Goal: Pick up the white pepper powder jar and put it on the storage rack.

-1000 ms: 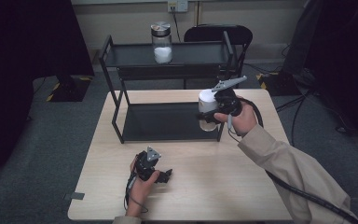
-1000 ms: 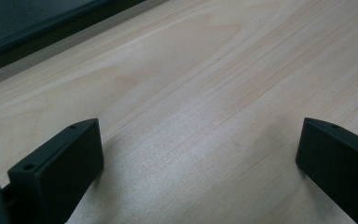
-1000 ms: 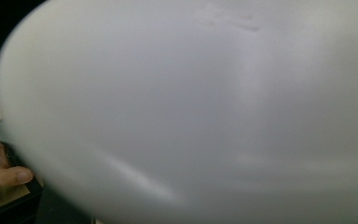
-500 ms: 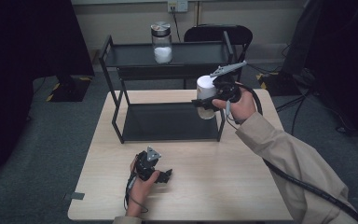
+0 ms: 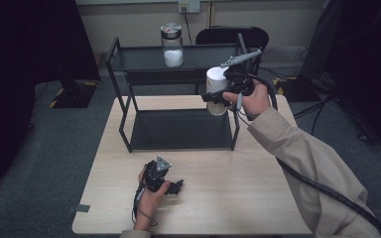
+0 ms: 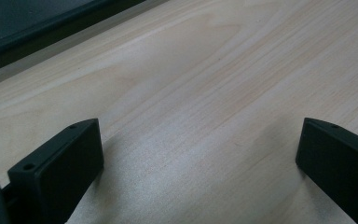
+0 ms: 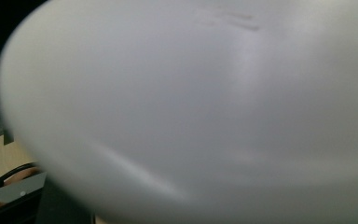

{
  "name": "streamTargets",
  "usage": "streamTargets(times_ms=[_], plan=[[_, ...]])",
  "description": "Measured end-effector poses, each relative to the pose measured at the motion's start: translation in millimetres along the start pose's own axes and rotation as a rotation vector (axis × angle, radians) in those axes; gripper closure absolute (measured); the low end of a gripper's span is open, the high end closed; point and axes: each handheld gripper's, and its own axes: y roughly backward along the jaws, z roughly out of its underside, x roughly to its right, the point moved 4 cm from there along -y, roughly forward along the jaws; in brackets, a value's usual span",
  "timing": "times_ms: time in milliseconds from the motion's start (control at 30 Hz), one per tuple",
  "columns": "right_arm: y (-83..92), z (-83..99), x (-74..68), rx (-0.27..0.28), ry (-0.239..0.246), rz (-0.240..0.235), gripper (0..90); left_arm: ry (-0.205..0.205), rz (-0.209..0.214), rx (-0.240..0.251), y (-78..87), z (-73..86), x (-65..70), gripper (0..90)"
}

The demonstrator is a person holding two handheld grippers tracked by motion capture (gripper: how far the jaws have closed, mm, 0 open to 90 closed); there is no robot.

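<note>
Since the earlier frames the white-lidded jar (image 5: 217, 91) has been raised by the right gripper (image 5: 217, 95) from beside the lower shelf of the black two-tier rack (image 5: 120, 115) to about the level of the top shelf, while the left gripper (image 5: 171, 186) has been kept in place on the wooden table (image 5: 238, 198). A lift-and-place step is judged to be in hand: the jar is being carried upward, probably to be set on the top shelf, where a second jar with white contents (image 5: 172, 45) already stands. What is called for next is a little more height so that the base clears the shelf rim, then a move inward over the shelf before lowering. The carried jar is held off the rack's right front corner, pinched at its side between the right jaws; its pale lid (image 7: 205, 107) is seen blurred and very close in the right gripper view. The left jaws are spread wide over bare wood, with nothing between them.
</note>
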Motion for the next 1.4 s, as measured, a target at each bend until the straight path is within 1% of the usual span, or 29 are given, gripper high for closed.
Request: streamTargets(times_ms=[133, 367, 567, 767, 1000, 1400], plan=[[2.8, -7.6, 0.1, 0.008, -0.006, -0.003, 30.1, 0.000, 0.000, 0.001, -0.1, 0.1, 0.0, 0.0], [5.5, -19.7, -2.9, 0.019, 0.000, 0.006, 30.1, -0.001, 0.000, 0.001, 0.0, 0.0, -0.1, 0.0], [7.2, -31.5, -5.4, 0.018, 0.010, 0.014, 30.1, -0.001, 0.000, 0.000, 0.0, 0.0, -0.1, 0.0], [10.6, -41.5, -5.7, 0.023, 0.005, 0.014, 30.1, -0.001, 0.000, 0.000, -0.1, 0.0, -0.1, 0.0], [17.7, -54.1, -7.3, 0.039, 0.012, 0.022, 30.1, -0.001, 0.000, 0.000, -0.1, -0.1, -0.2, 0.0], [20.8, -71.8, -12.4, 0.047, 0.029, 0.030, 30.2, -0.001, 0.000, 0.000, -0.1, -0.1, -0.2, 0.0]])
